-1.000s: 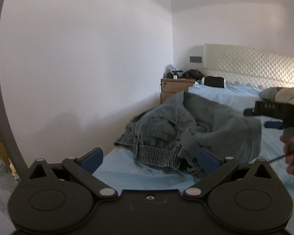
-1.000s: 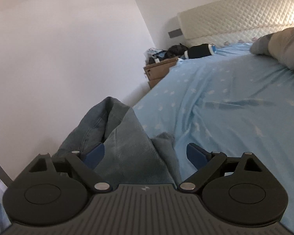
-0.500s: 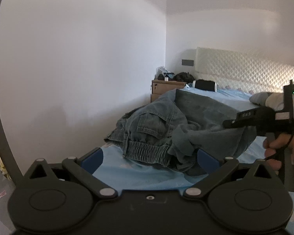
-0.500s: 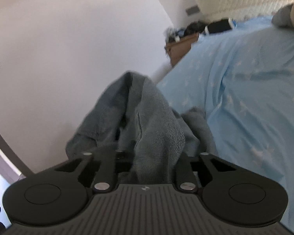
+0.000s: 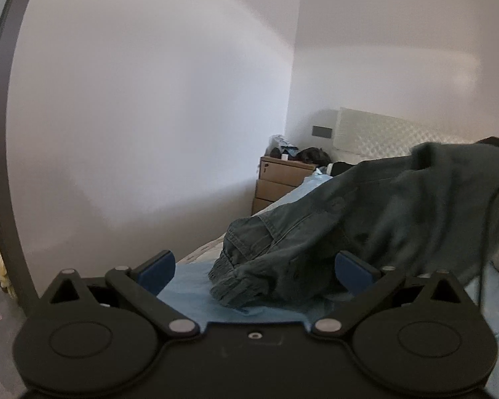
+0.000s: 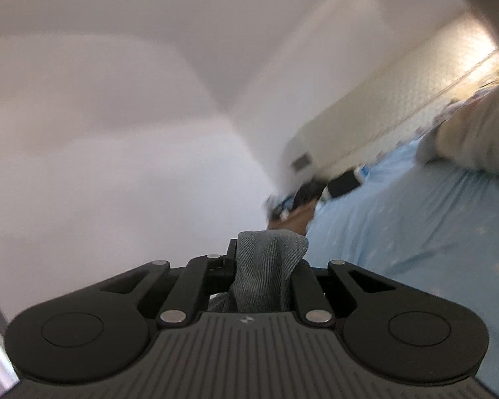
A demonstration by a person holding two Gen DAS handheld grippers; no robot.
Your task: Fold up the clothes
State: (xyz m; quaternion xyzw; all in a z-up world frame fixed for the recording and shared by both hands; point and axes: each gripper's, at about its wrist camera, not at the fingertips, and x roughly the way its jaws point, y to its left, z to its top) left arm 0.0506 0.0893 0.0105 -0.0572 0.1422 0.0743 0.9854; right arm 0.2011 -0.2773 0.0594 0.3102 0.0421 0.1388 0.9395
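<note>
Right gripper clamped on a fold of the denim garment, whose twill weave shows only in this blurred view. The left wrist view shows the garment, elastic hem and pocket flap visible, draped up from the pale blue bedsheet. Left gripper: blue-padded jaws apart, empty.

The right tool is clamped on a bunched fold of grey-blue denim, above the blurred light-blue bed.
</note>
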